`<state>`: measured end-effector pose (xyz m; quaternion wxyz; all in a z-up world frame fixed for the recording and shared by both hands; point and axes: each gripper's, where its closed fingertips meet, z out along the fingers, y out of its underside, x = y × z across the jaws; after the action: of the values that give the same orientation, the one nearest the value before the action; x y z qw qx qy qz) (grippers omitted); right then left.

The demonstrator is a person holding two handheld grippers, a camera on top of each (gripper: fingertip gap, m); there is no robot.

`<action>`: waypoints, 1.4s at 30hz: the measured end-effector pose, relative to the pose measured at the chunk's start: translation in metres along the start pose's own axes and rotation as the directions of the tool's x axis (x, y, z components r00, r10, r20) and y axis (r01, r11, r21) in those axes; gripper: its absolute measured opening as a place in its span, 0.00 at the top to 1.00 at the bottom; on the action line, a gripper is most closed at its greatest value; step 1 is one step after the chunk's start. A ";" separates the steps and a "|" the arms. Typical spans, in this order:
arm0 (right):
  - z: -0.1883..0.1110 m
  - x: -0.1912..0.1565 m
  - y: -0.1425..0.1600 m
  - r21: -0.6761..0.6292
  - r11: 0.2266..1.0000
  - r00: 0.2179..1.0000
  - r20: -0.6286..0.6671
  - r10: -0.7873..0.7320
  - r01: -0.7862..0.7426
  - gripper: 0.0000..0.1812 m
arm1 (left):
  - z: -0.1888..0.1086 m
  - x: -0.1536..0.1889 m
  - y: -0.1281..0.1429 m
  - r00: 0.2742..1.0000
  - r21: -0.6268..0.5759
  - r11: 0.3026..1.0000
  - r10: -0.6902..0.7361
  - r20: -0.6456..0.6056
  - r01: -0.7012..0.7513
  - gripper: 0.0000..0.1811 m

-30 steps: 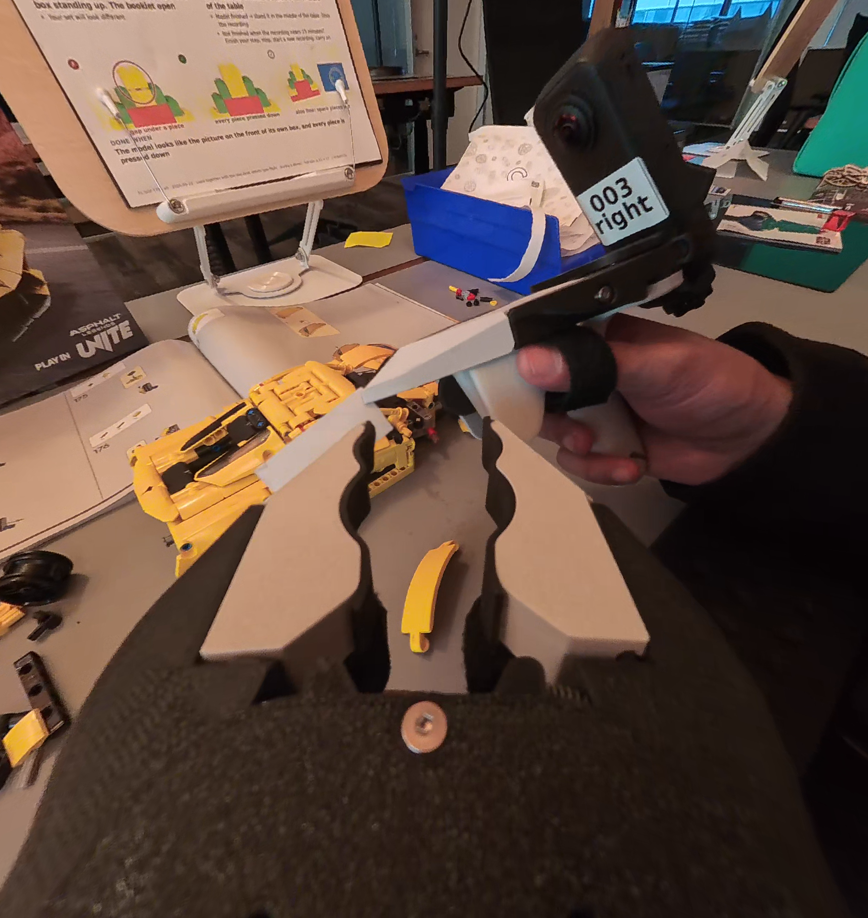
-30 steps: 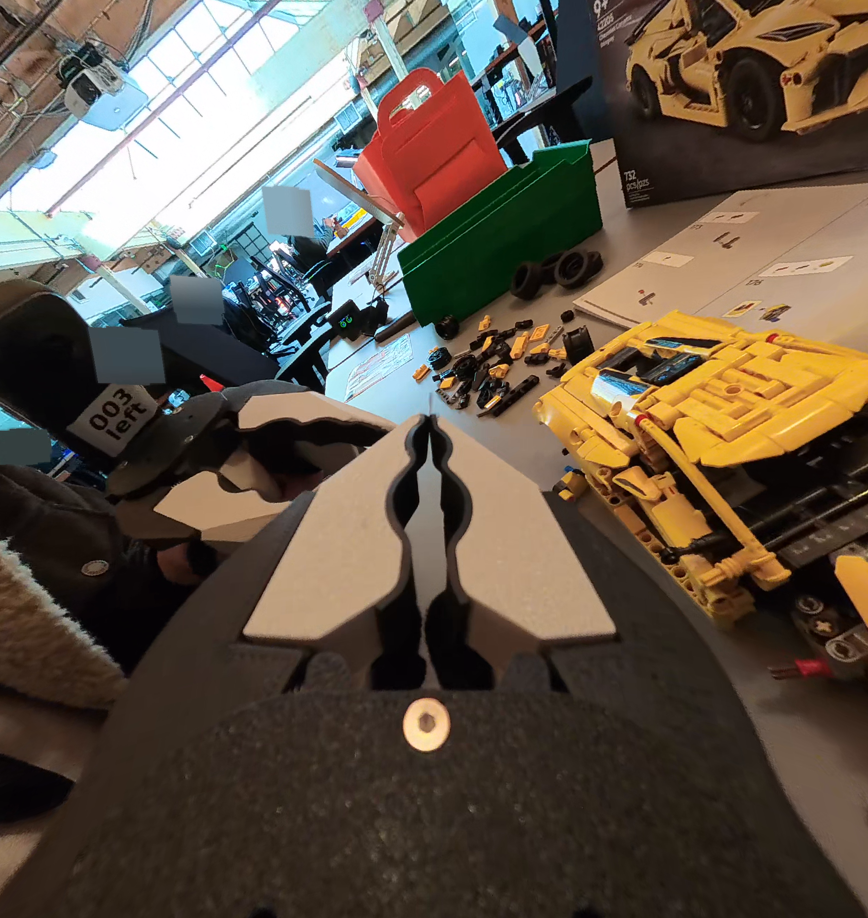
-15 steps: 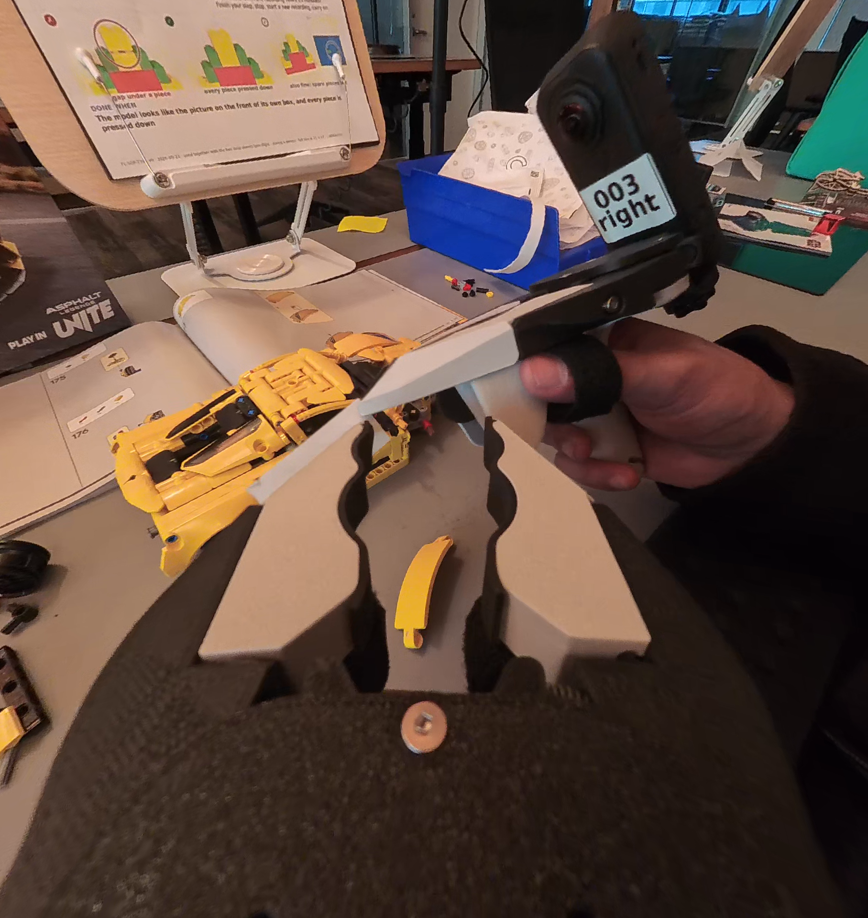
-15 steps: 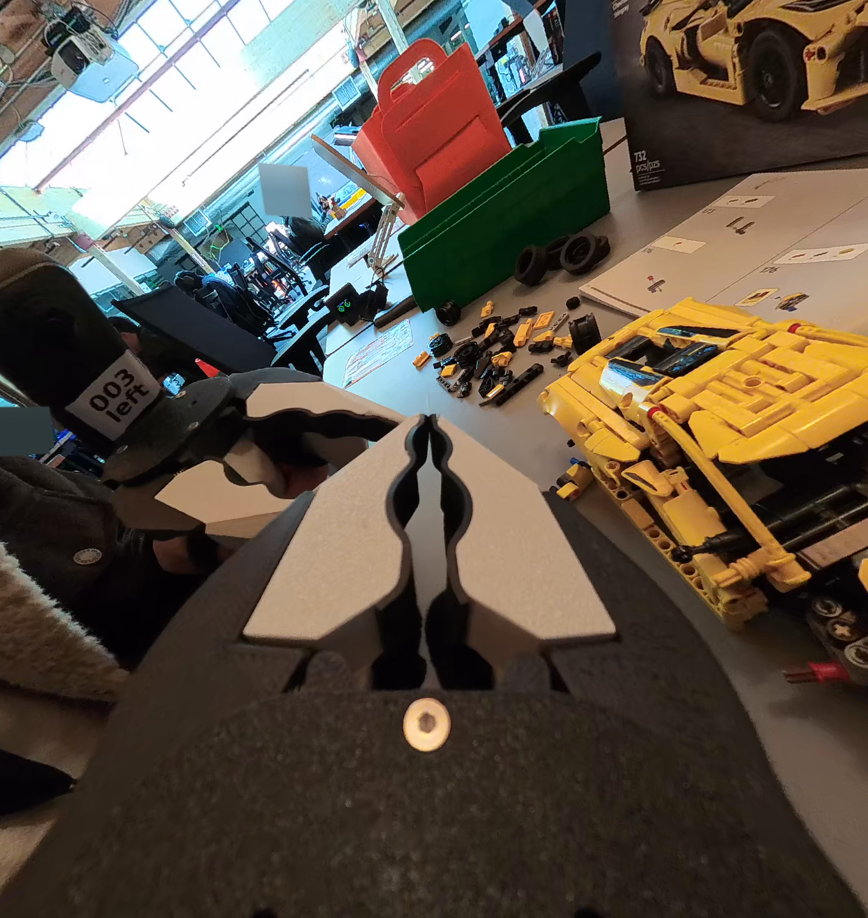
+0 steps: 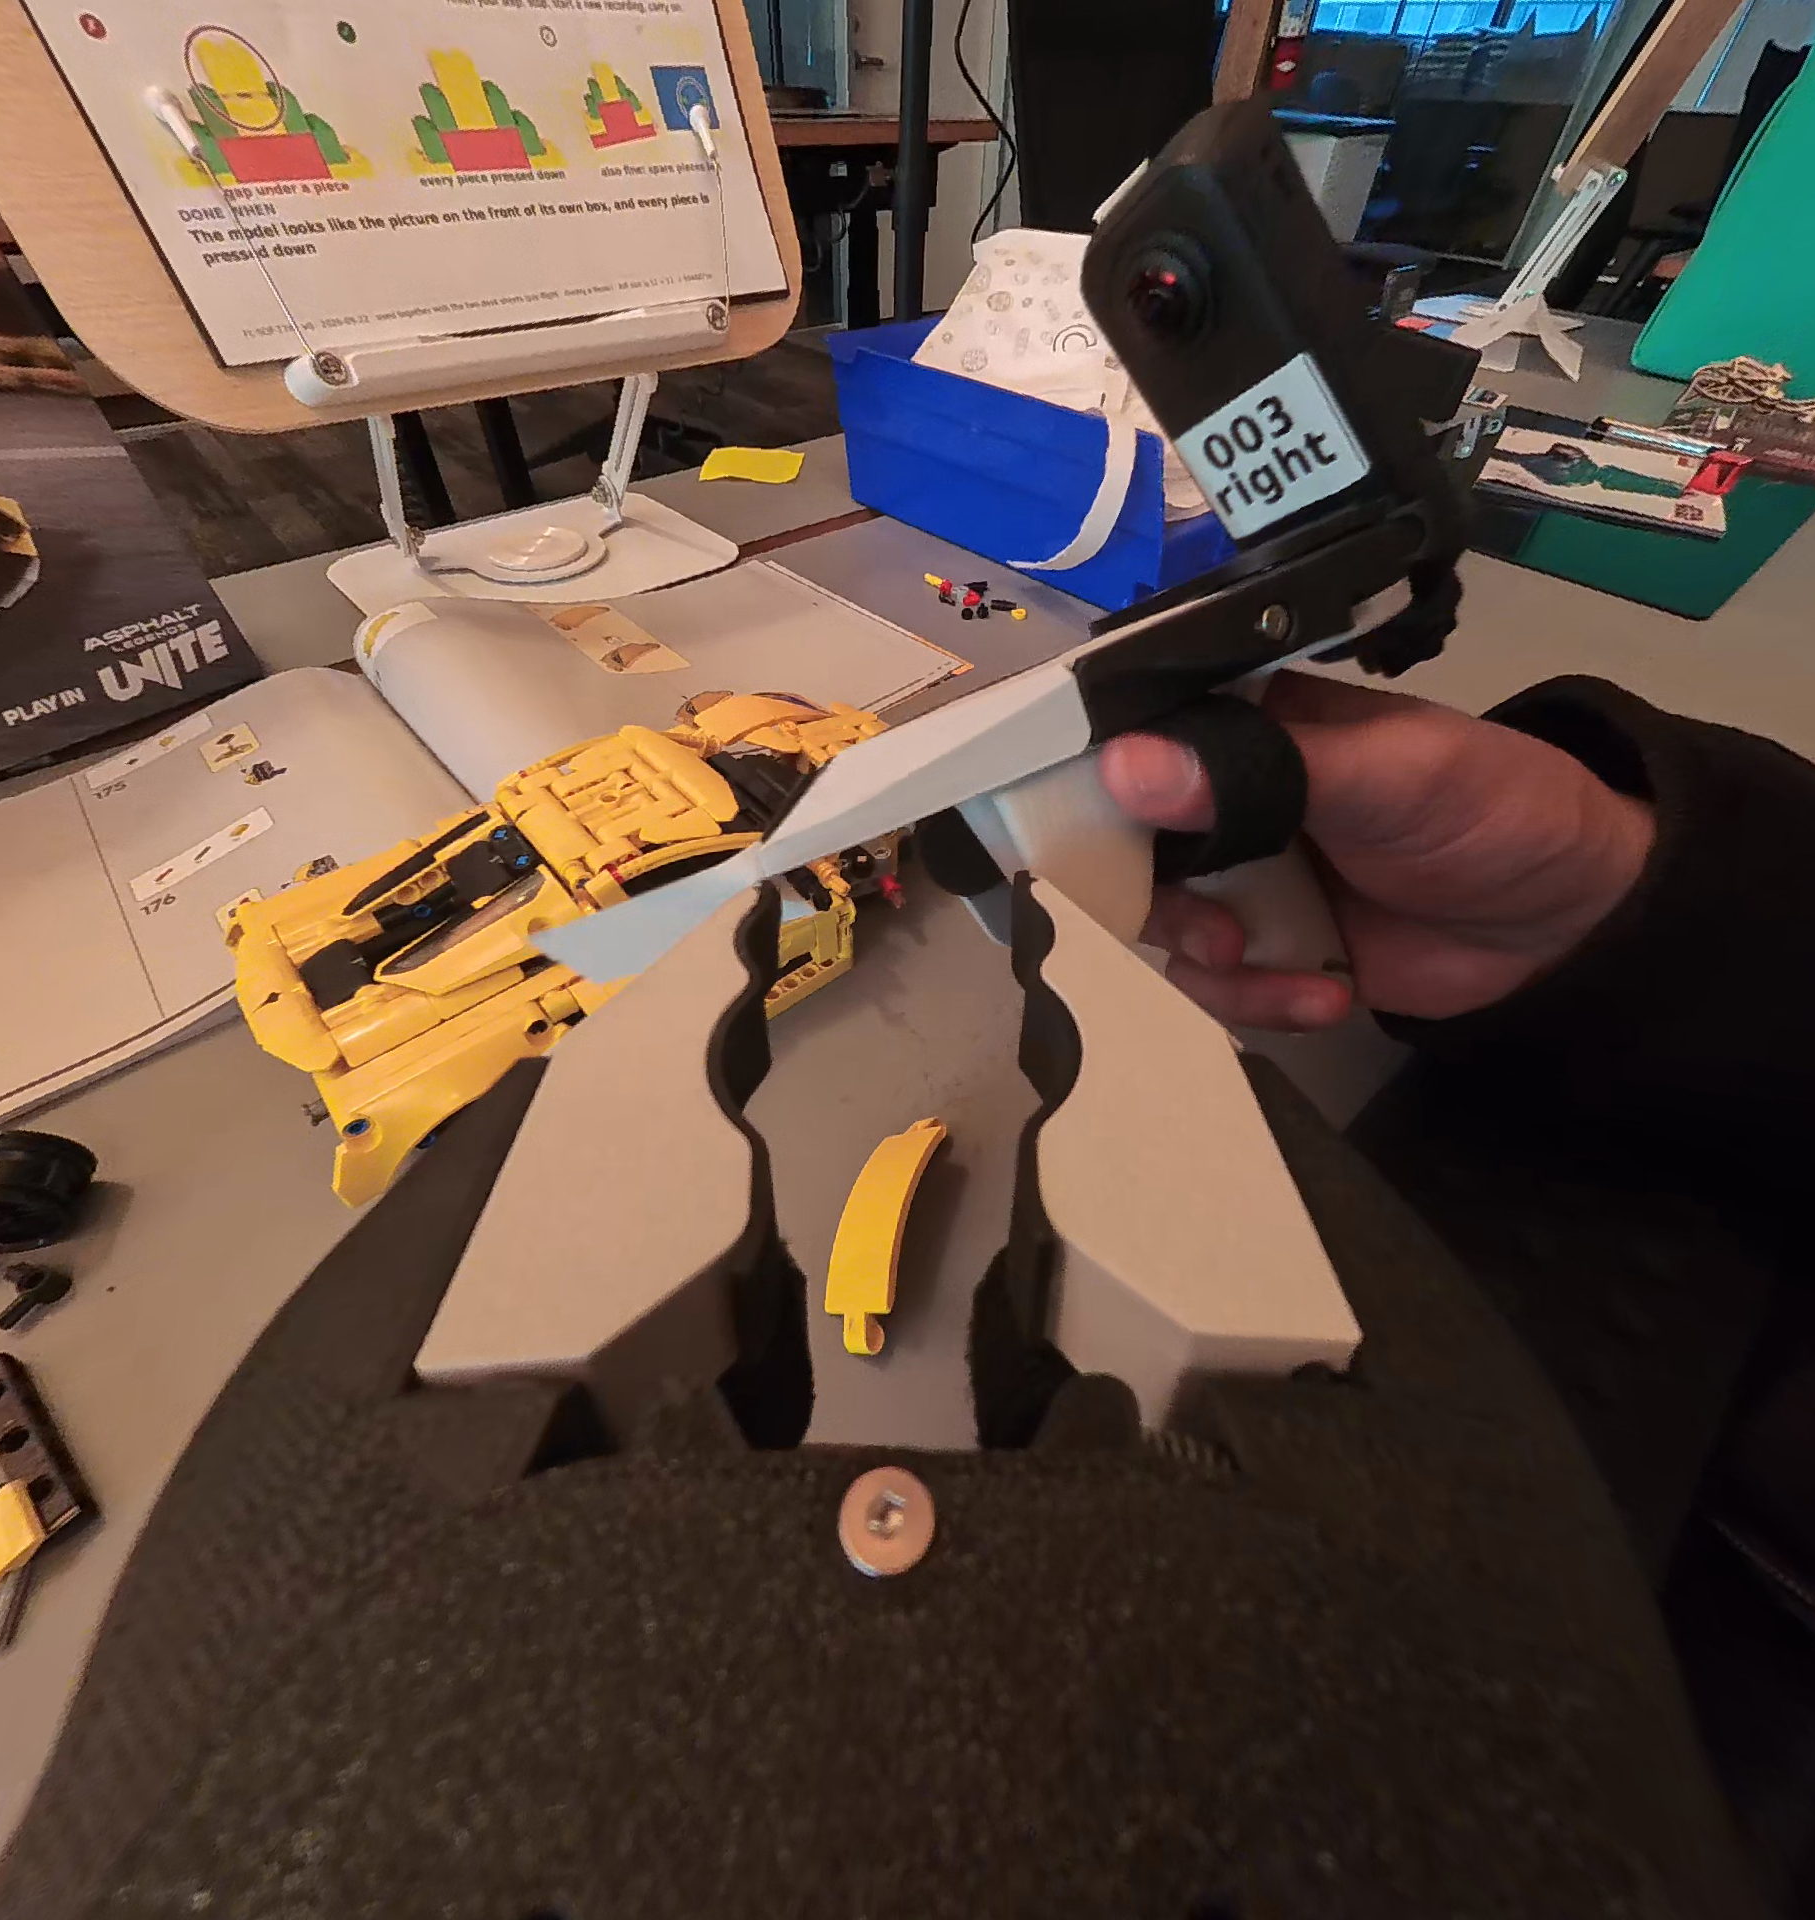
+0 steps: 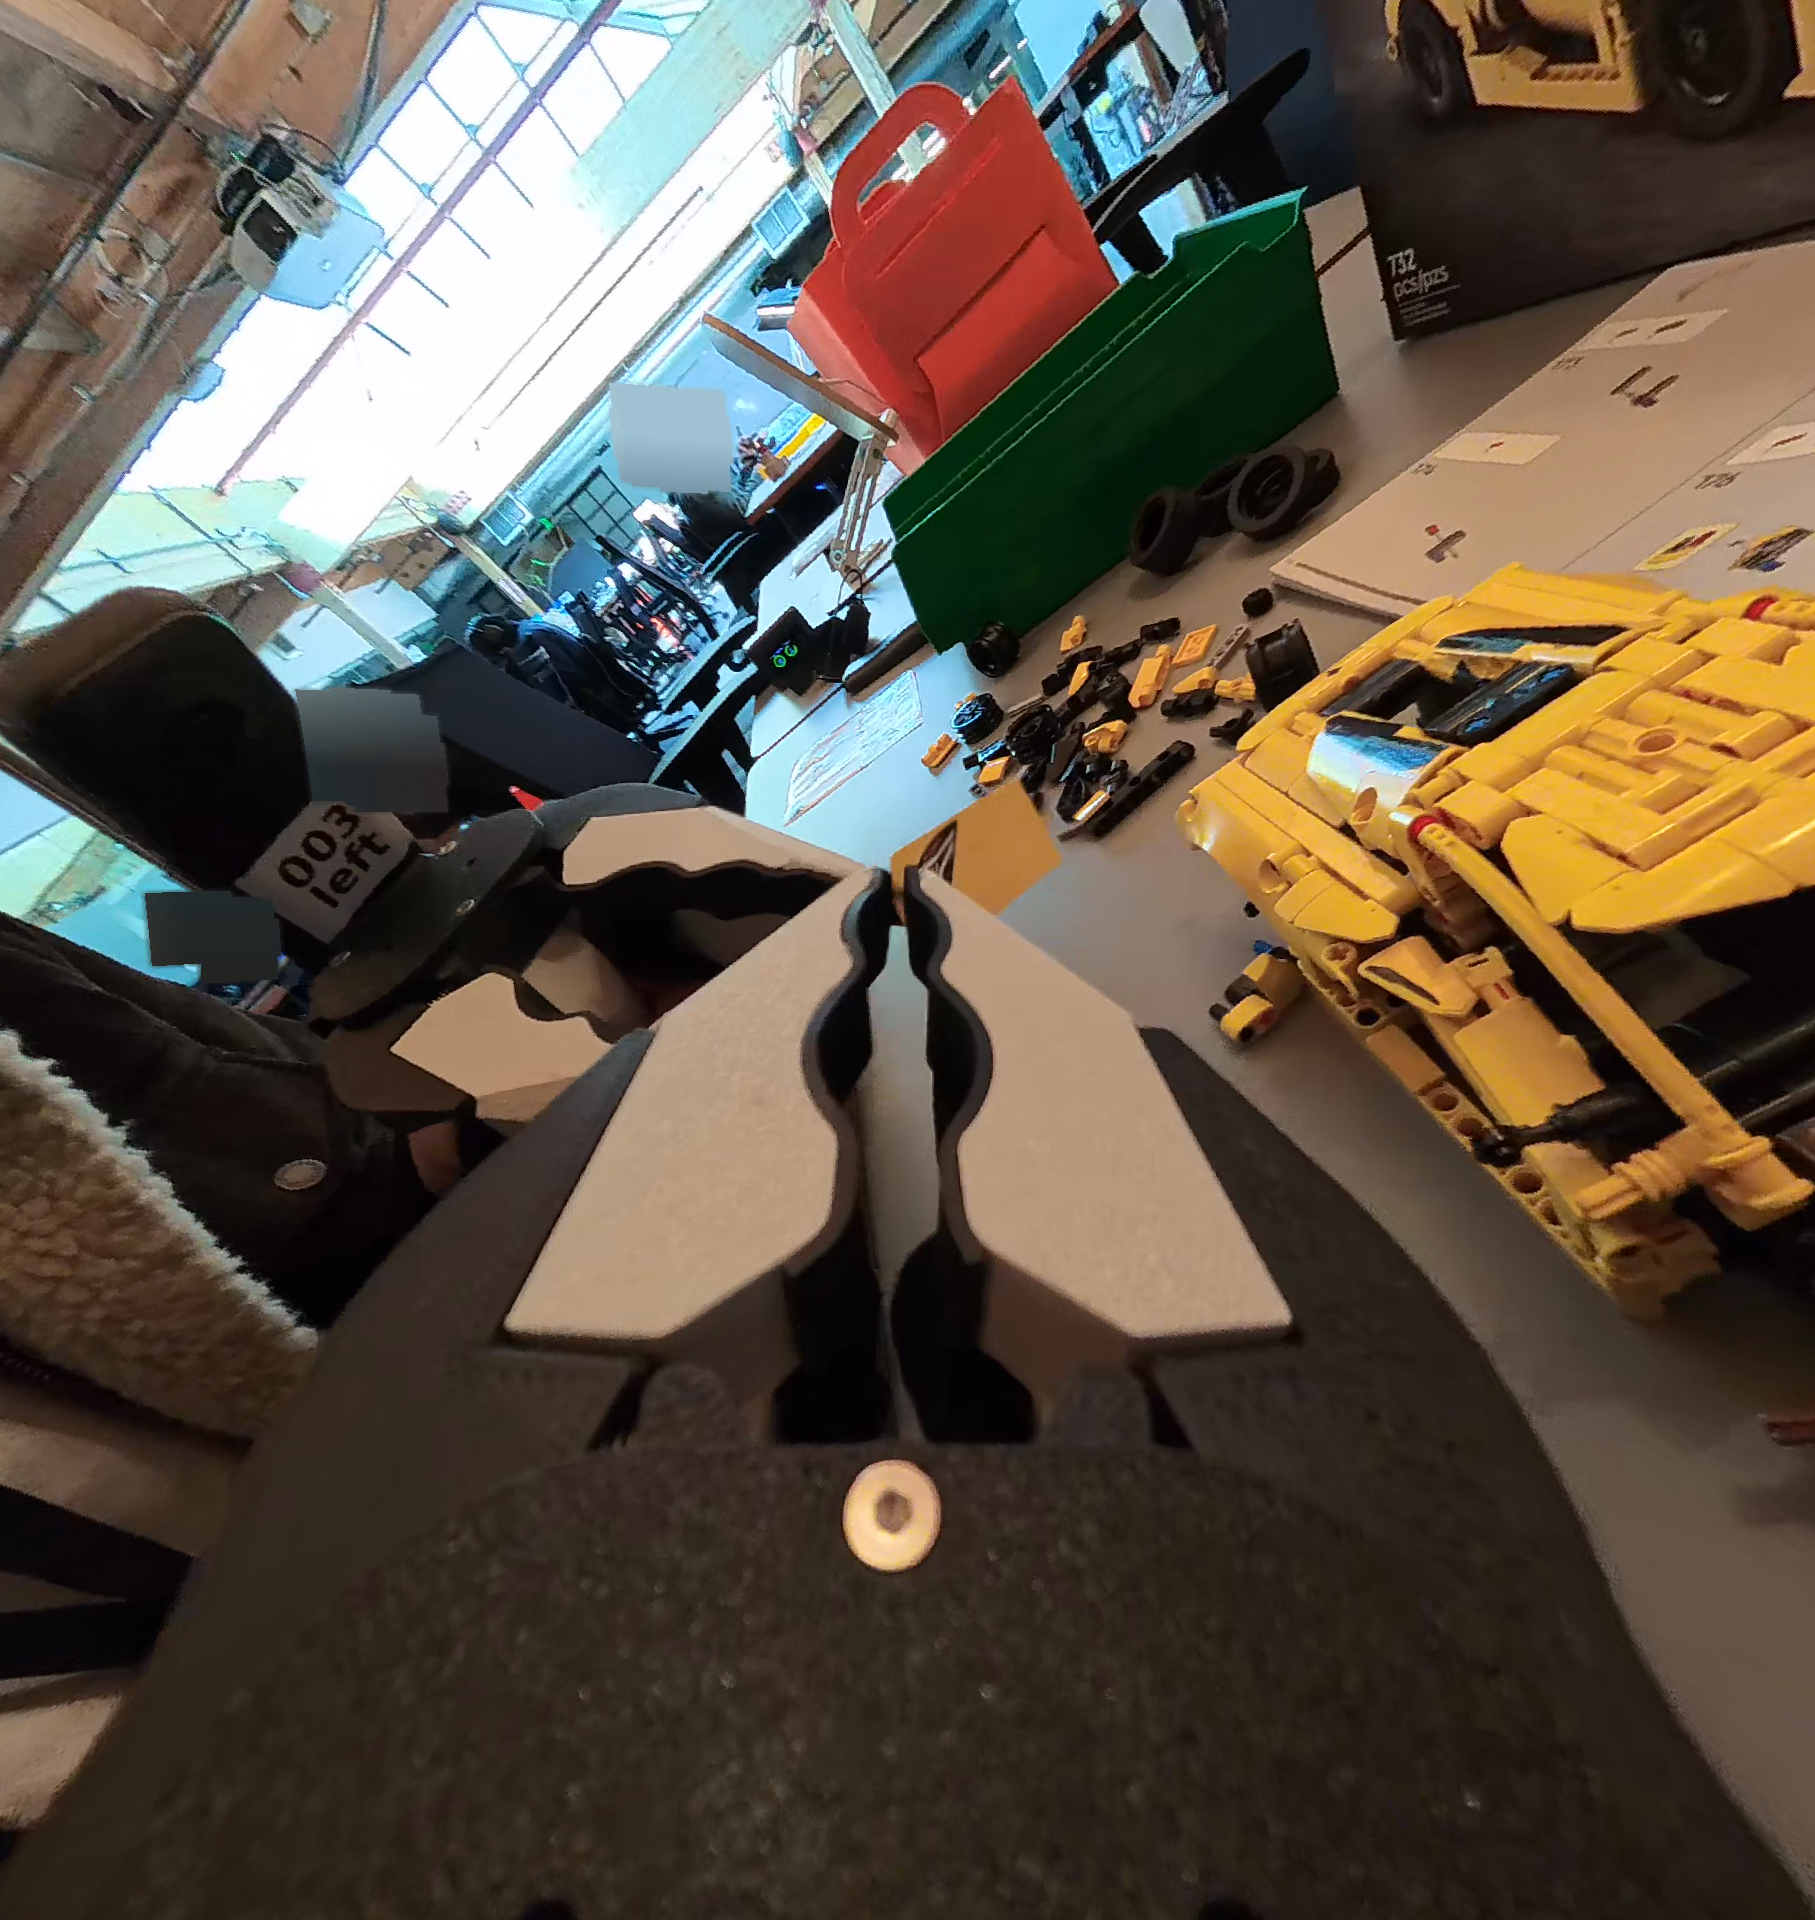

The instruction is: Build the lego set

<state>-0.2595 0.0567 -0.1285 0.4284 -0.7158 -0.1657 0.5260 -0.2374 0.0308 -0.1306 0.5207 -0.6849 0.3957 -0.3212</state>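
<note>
The yellow Lego car [image 5: 529,914] lies on the grey table, partly on the open instruction booklet [image 5: 82,914]. My left gripper [image 5: 887,914] is open and empty, low over the table. A loose yellow curved piece [image 5: 882,1226] lies on the table between its fingers [image 5: 622,1174], untouched. My right gripper [image 5: 570,940], held by a hand, is shut and empty, its tip just in front of the car's near side. In the right wrist view the right gripper [image 6: 898,883] points past the car [image 6: 1505,831], and the open left gripper [image 6: 612,935] is at the left. A yellow panel [image 6: 976,847] shows just beyond the right tips.
A pile of small black and yellow parts [image 6: 1090,727] and black wheels [image 6: 1235,499] lie near a green bin [image 6: 1121,447] and a red bag [image 6: 944,270]. A blue bin [image 5: 986,468], a sheet stand [image 5: 415,208], a black wheel [image 5: 9,1184] and a black beam [image 5: 20,1444] also stand about. From either gripper's tips it is about 20 centimeters to the black beam [image 5: 20,1444].
Both views have shifted a little toward the car. The yellow panel now shows beyond the right tips. The curved piece stays between the open left fingers, and the right gripper stays shut.
</note>
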 end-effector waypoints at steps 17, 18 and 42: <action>-0.001 -0.030 -0.002 -0.023 0.991 0.960 0.246 0.134 -0.133 0.88 | -0.004 -0.003 -0.002 0.999 0.022 0.999 -0.028 -0.034 0.028 0.75; -0.004 -0.032 -0.004 -0.019 0.991 0.955 0.266 0.130 -0.130 0.88 | -0.005 -0.002 -0.002 0.999 0.025 0.999 -0.023 -0.047 0.024 0.75; -0.024 0.053 0.111 -0.701 0.533 0.877 0.319 -0.360 0.474 0.77 | -0.090 -0.017 -0.005 0.471 -0.120 0.897 -0.333 -0.817 0.426 0.80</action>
<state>-0.2410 0.0190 -0.2466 0.1878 -0.7295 -0.5656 0.3358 -0.3215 0.0054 -0.1033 0.2251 -0.4989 0.4127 -0.7281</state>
